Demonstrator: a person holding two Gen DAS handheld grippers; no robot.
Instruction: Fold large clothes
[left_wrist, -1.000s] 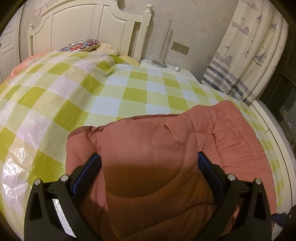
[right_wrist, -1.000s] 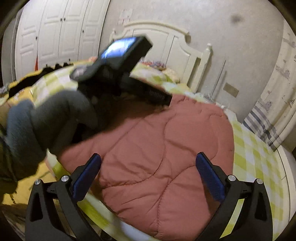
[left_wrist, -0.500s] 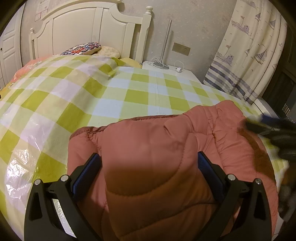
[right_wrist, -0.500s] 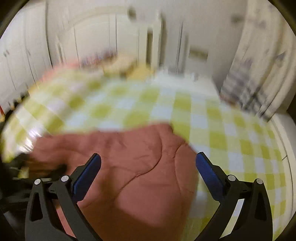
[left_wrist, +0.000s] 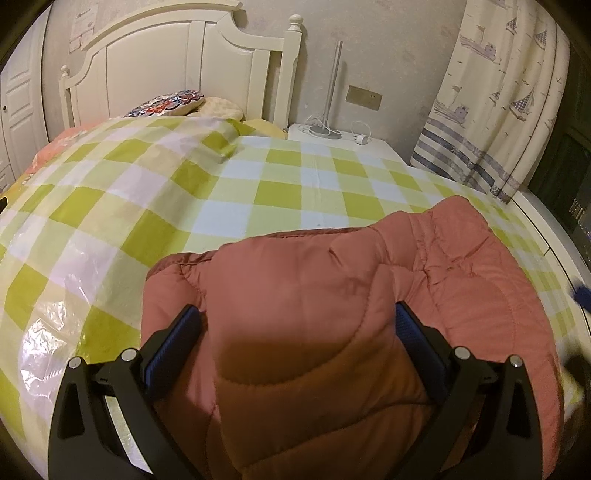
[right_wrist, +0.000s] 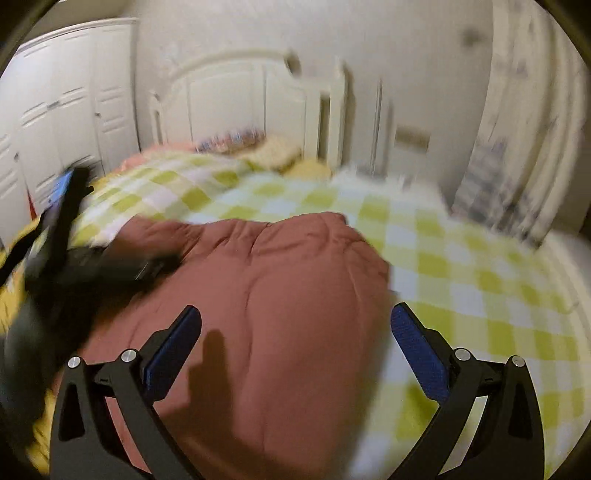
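Note:
A padded salmon-red jacket (left_wrist: 332, 295) lies folded over on a bed with a green and white checked cover (left_wrist: 184, 192). My left gripper (left_wrist: 295, 332) is open, its jaws wide on either side of a raised fold of the jacket. My right gripper (right_wrist: 295, 332) is open and empty, hovering over the jacket (right_wrist: 280, 295) near its right side. The right wrist view is blurred by motion. The left gripper and gloved hand (right_wrist: 55, 258) show at its left, resting on the jacket.
A white headboard (left_wrist: 177, 74) and pillows (left_wrist: 166, 105) are at the far end. A white nightstand (left_wrist: 332, 136) with a lamp pole and a sailboat curtain (left_wrist: 498, 110) stand at the right. White wardrobe doors (right_wrist: 55, 129) are at the left.
My right gripper has swung across the bed, from the left side to over the jacket's right part. My left gripper has stayed over the fold.

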